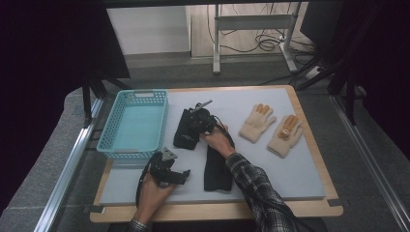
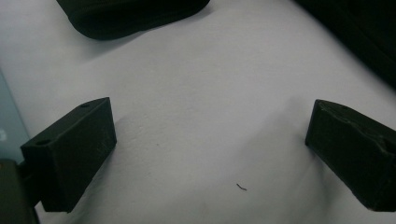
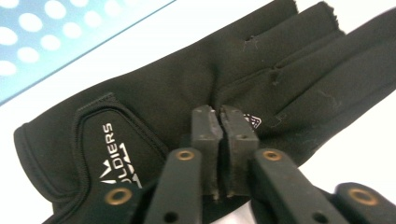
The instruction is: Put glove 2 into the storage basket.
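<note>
A black glove with white lettering lies flat on the grey mat, just right of the teal basket. My right gripper presses down on it. In the right gripper view its jaws are shut, pinching a crease in the glove's palm. A second black glove lies nearer the front, partly under the right forearm. My left gripper hovers low over bare mat at the front left, its jaws wide apart with nothing between them.
Two beige knit gloves with orange fingertips lie on the mat's right half. The basket's interior looks bare. In the left gripper view, a black glove's cuff lies ahead and another dark edge at the upper right.
</note>
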`<state>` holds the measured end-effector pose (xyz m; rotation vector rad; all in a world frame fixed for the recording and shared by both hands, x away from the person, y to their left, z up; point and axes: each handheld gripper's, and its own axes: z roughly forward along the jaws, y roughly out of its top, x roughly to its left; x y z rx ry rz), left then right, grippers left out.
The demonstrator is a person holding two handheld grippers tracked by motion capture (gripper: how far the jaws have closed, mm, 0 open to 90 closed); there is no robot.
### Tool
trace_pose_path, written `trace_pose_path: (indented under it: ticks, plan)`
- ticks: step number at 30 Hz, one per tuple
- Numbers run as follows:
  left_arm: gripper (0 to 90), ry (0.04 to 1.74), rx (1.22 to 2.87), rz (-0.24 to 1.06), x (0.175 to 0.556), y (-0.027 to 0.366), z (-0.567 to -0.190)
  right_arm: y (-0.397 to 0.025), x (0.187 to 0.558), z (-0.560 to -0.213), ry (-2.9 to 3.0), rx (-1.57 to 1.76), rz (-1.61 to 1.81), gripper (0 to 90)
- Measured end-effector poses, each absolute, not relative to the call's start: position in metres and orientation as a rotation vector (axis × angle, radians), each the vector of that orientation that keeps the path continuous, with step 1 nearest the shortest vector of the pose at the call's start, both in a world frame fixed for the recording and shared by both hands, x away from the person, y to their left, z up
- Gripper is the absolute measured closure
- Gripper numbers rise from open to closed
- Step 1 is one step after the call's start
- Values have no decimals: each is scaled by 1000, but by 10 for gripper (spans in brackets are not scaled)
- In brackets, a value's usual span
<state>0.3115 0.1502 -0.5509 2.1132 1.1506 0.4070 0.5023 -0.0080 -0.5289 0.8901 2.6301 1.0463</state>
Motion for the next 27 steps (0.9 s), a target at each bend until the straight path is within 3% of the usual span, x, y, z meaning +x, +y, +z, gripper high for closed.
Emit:
trace_pose_path:
  ticks: [9,27]
  plan:
    - [21,1147,2121,407,312,151,-551,-11,500,-522,2609,906,1063,879]
    - [22,1150,2116,409,311,150,-551,-42,474,-469,2568,891,1210,878]
